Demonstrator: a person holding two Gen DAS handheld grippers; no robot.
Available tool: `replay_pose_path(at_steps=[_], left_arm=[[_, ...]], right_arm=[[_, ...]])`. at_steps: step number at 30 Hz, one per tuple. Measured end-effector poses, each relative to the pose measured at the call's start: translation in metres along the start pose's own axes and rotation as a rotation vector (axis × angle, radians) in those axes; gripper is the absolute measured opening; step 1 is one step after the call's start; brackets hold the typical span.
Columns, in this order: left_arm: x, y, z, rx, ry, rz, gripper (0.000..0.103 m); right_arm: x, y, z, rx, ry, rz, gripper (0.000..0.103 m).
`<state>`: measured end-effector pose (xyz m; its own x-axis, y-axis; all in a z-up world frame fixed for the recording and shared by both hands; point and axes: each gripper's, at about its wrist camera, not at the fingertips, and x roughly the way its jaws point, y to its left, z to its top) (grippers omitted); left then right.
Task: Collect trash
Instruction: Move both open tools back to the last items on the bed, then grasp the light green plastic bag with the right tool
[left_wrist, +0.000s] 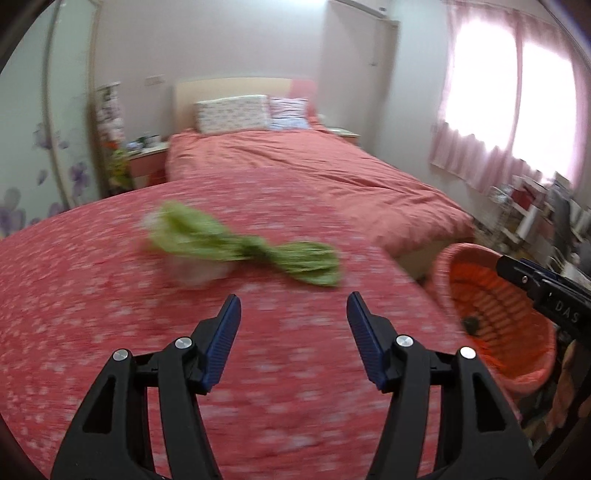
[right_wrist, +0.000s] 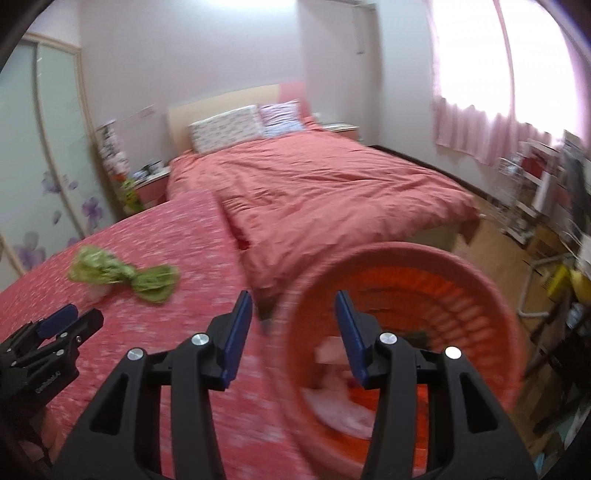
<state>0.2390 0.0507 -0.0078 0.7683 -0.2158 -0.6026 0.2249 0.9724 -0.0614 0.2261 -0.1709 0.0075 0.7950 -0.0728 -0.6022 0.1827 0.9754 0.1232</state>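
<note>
The crumpled green wrapper (left_wrist: 243, 247) lies on the red patterned cloth (left_wrist: 110, 295), far of the left gripper (left_wrist: 293, 325) and left of the red basket (left_wrist: 495, 317). It looks light, thin and crushable, knotted at its middle; that tight waist is probably the surest place to pinch. The left gripper's jaws stand apart with nothing between them. The right gripper (right_wrist: 293, 323) hangs half open over the basket rim, empty too

A green crumpled wrapper (left_wrist: 243, 245) is smeared by motion blur. Pale scraps (right_wrist: 340, 402) inside the orange basket (right_wrist: 491, 295) are too blurred to identify.
</note>
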Motion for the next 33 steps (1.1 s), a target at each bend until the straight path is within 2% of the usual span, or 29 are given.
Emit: replay_pose_path(at_steps=[4, 9, 16, 23, 25, 26, 29, 33], left_arm=[[0.000, 0.051, 0.001, -0.062, -0.003, 0.103, 0.060], [-0.003, 0.096, 0.003, -0.144, -0.004, 0.180, 0.060], [-0.003, 0.135, 0.000, -0.216, 0.003, 0.225, 0.060], [-0.004, 0.146, -0.004, -0.230, 0.013, 0.221, 0.060], [-0.003, 0.146, -0.003, -0.227, 0.014, 0.217, 0.060], [-0.004, 0.144, -0.003, -0.224, 0.015, 0.214, 0.060], [0.000, 0.140, 0.000, -0.214, 0.015, 0.201, 0.060], [0.007, 0.123, 0.011, -0.203, 0.006, 0.174, 0.060]], right_arm=[[0.031, 0.048, 0.009, -0.042, 0.048, 0.090, 0.047], [0.069, 0.107, 0.014, -0.106, 0.114, 0.183, 0.046], [0.111, 0.166, 0.024, -0.187, 0.168, 0.199, 0.046], [0.138, 0.185, 0.028, -0.222, 0.235, 0.185, 0.035], [0.147, 0.183, 0.024, -0.232, 0.265, 0.170, 0.021], [0.148, 0.182, 0.022, -0.229, 0.268, 0.174, 0.020], [0.143, 0.173, 0.020, -0.222, 0.249, 0.152, 0.016], [0.128, 0.136, 0.025, -0.112, 0.193, 0.090, 0.015]])
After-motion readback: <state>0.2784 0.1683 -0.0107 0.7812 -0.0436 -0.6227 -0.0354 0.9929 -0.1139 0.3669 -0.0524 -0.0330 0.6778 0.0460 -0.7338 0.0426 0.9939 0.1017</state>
